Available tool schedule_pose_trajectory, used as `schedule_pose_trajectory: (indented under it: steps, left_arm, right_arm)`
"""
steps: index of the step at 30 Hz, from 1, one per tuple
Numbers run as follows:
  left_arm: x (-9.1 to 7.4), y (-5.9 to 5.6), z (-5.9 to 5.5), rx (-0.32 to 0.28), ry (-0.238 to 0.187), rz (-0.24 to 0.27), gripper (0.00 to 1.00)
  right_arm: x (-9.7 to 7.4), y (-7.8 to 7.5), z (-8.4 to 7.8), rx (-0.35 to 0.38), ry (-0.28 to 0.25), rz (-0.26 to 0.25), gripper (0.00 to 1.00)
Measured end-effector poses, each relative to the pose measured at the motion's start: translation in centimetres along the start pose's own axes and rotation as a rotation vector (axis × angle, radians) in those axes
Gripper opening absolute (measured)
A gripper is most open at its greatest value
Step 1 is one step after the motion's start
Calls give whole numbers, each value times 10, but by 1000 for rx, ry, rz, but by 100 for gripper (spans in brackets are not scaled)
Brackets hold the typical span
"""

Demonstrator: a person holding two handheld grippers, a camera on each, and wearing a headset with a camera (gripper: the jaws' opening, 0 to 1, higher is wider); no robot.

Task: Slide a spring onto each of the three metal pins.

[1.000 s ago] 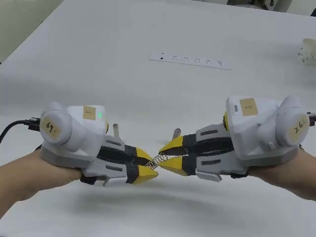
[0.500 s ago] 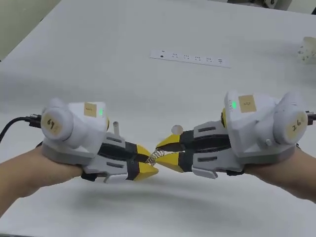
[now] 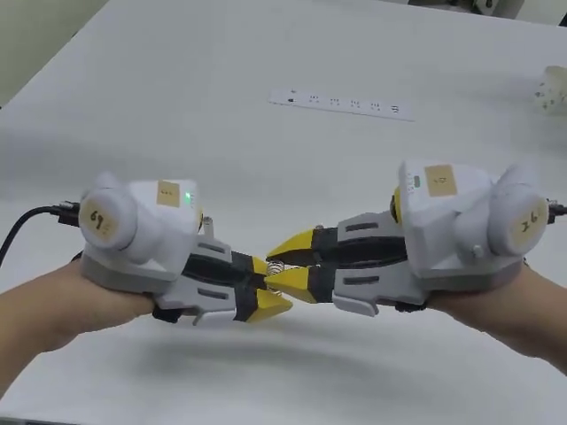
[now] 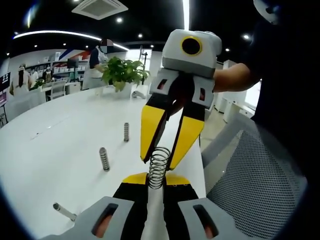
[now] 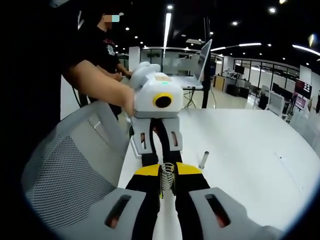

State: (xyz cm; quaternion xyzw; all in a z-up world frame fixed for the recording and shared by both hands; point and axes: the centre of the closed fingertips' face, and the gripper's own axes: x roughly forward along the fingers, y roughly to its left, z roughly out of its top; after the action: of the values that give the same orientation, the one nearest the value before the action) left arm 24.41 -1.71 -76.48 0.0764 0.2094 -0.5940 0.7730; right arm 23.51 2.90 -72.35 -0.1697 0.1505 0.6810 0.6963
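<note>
Jaws of left gripper (image 4: 159, 180) closed on the near end of the spring (image 4: 158, 170); jaws of right gripper (image 4: 159, 161) sit either side of its far end, touching or truly pinching cannot tell. Spring is up in the air between the two sets of tips, above the table (image 4: 50, 165), coil roughly in line with both grippers. Left gripper view has two pins upright with coils on them: nearer sprung pin (image 4: 104, 159) and farther sprung pin (image 4: 126, 132); bare pin (image 4: 64, 212) near left gripper, well apart from spring. Likely the last spring of three. Spring looks tiny and light, thin wire, soft along its length; probably squashes or pings out if squeezed hard; smooth metal, so slippery. Best held lightly across the coils at one end; bore and other end left free to go over the pin.
</note>
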Motion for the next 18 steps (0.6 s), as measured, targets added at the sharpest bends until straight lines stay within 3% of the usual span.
schedule_pose_trajectory:
  steps: [18]
  left_arm:
    - [-4, 1, 0, -46, -26, 8, 4]
  right_arm:
    - [-3, 0, 2, -34, 4, -5, 7]
